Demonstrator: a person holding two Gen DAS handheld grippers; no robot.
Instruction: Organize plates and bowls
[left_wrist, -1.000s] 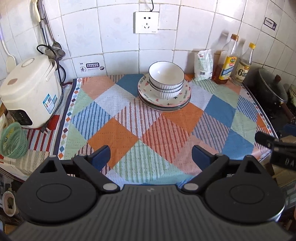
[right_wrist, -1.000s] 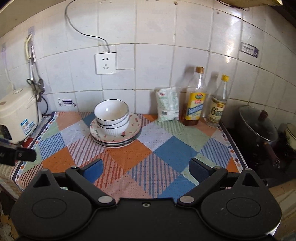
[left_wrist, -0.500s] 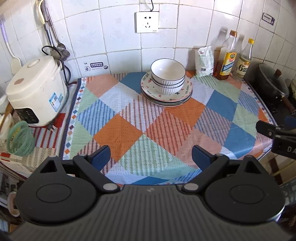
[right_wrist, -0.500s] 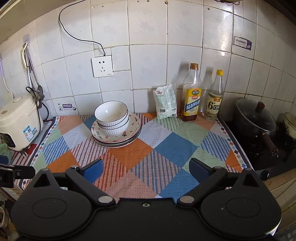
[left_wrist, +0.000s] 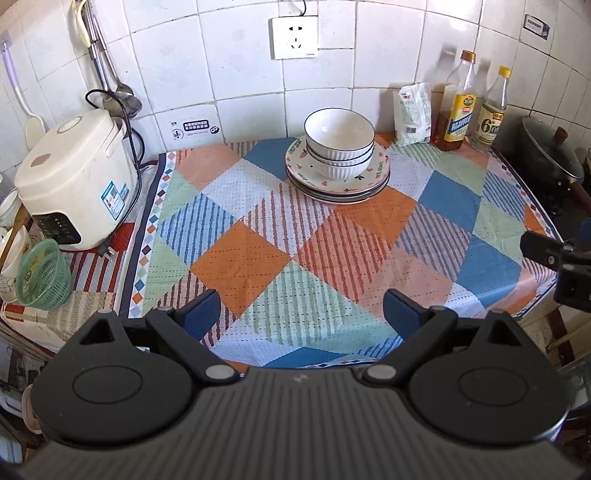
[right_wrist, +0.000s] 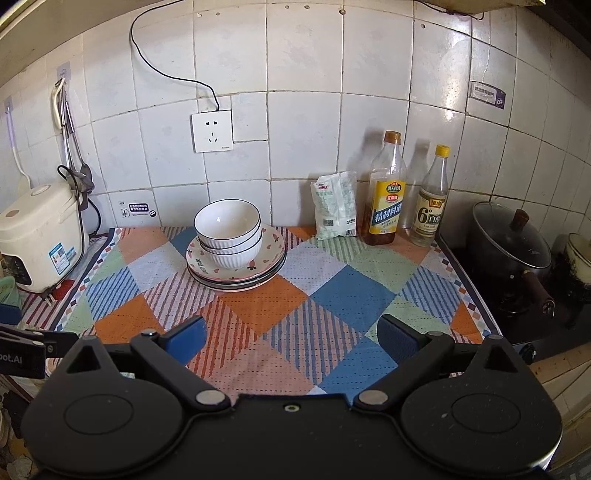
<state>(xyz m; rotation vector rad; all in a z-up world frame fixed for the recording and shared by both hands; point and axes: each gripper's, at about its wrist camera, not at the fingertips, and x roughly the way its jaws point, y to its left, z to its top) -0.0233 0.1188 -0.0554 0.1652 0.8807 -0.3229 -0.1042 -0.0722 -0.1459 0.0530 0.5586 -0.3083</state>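
Observation:
White ribbed bowls (left_wrist: 339, 142) are nested and sit on a stack of patterned plates (left_wrist: 376, 176) at the back of the checked tablecloth (left_wrist: 288, 258). The same bowls (right_wrist: 228, 232) and plates (right_wrist: 271, 254) show in the right wrist view. My left gripper (left_wrist: 301, 314) is open and empty, held over the near edge of the table. My right gripper (right_wrist: 291, 338) is open and empty, also over the near edge. Both are well short of the stack.
A white rice cooker (left_wrist: 74, 177) stands at the left, a green basket (left_wrist: 44, 275) in front of it. A salt bag (right_wrist: 335, 210) and two bottles (right_wrist: 384, 192) stand against the tiled wall. A black lidded pot (right_wrist: 511, 242) sits on the stove at right.
Both grippers have drawn back and risen, so the stack looks farther away. Both stay open. The dishes have not moved.

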